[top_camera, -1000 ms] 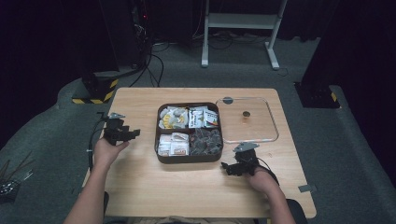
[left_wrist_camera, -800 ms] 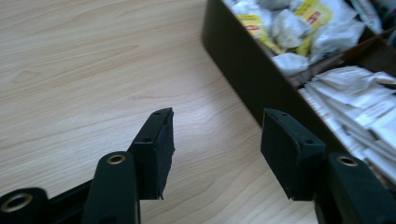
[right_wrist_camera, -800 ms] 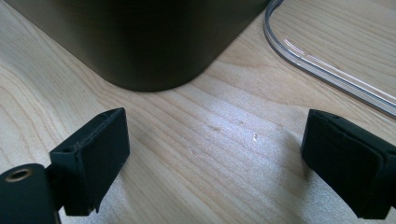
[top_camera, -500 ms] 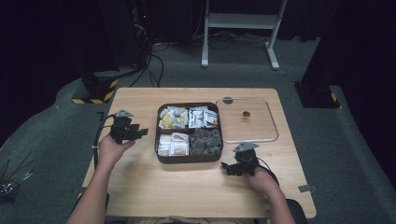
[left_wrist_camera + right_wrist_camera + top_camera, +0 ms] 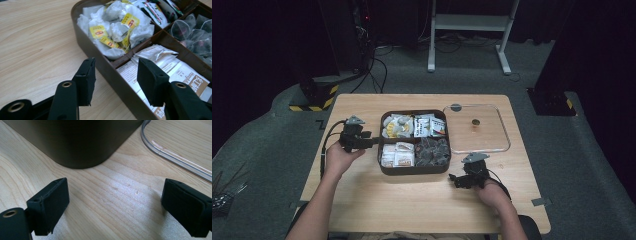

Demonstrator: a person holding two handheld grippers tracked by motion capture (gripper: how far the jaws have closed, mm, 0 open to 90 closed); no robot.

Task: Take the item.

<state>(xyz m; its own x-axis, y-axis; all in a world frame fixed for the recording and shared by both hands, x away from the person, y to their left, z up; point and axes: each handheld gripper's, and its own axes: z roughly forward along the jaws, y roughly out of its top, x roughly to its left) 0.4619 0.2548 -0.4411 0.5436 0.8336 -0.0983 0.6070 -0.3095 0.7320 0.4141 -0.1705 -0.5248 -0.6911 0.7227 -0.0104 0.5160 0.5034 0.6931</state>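
I'm looking at a lab or studio: black curtains [image 5: 257, 45] are ringing a lone wooden table [image 5: 412, 200], cables [image 5: 377, 75] are trailing over grey carpet, hazard-striped stand feet [image 5: 309, 102] nearby.

overhead view; two close tray [image 5: 384, 167] views

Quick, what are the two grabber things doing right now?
Left gripper: open, holding nothing, at the edge of the tray.
Right gripper: open, holding nothing.
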